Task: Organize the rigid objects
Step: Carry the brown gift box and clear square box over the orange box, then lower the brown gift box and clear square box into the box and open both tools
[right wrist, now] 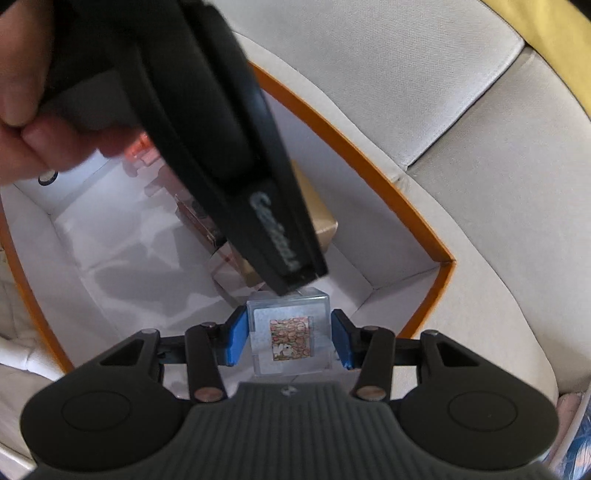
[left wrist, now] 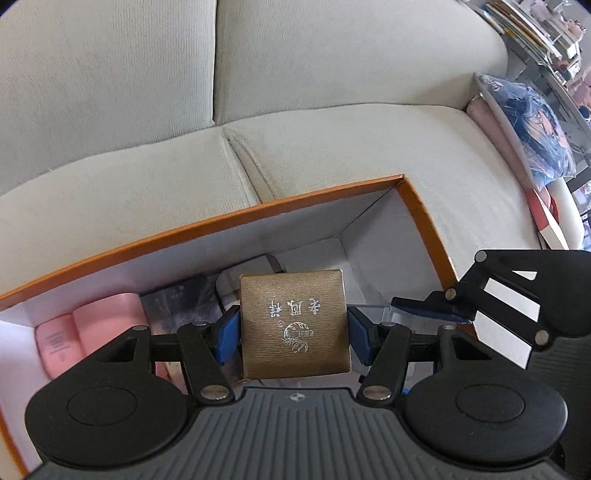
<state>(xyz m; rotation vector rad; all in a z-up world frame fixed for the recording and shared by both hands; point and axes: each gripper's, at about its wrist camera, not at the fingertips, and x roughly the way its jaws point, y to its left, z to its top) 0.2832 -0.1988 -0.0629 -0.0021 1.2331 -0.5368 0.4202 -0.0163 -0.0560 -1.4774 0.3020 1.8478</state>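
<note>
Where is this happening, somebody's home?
Probably a living room: a cream fabric sofa bears an orange-edged box, with a printed cushion at its end and stacked books or magazines behind.

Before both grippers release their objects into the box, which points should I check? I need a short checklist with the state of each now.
1. Left gripper clamped on brass engraved block: ok.
2. Right gripper clamped on clear plastic cube: ok.
3. Both objects above the orange-rimmed white box: ok.
4. Free floor under brass block: cannot tell.
5. Clearance between grippers: not ok, left gripper crowds the right view.
6. Pink case out of path: ok.
</note>
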